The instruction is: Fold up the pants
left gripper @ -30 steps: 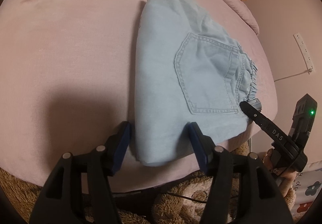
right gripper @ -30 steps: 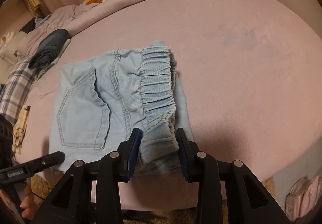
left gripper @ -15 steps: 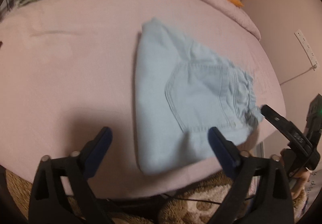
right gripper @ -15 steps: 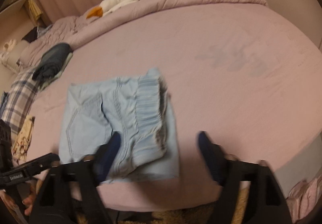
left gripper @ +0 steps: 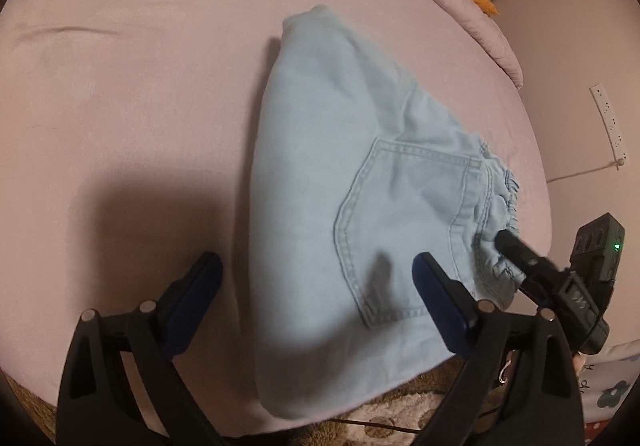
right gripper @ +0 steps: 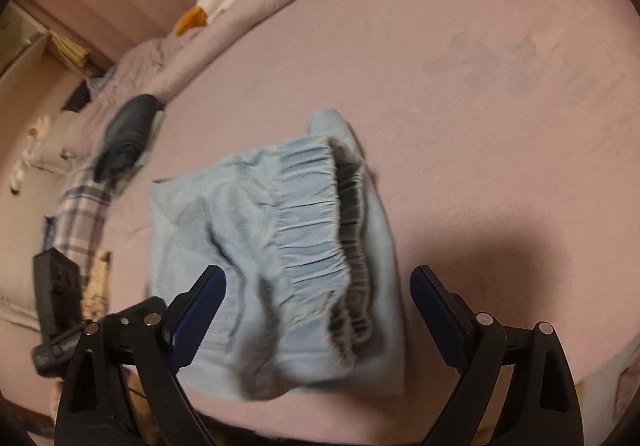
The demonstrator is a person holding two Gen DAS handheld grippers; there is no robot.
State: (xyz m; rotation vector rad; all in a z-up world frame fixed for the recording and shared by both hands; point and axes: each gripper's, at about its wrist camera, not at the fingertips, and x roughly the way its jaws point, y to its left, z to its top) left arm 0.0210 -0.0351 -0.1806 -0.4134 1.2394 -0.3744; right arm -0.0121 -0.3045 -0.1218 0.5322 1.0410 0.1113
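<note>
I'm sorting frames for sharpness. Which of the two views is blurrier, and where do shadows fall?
Right wrist view: the pants and the clothes pile are smeared by motion blur, and a dark shadow lies on the bed. Left wrist view: sharper, pocket stitching readable, and a large shadow lies left of the pants. Both bend at the edges.

Pale blue denim pants (left gripper: 360, 173) – matt, stitched seams, on soft pink bedsheet (left gripper: 140, 65) – velvety nap

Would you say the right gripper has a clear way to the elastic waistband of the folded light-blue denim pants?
Probably yes: the right gripper is opening, the gathered waistband lies just ahead between its pads untouched, and nothing covers it.
</note>
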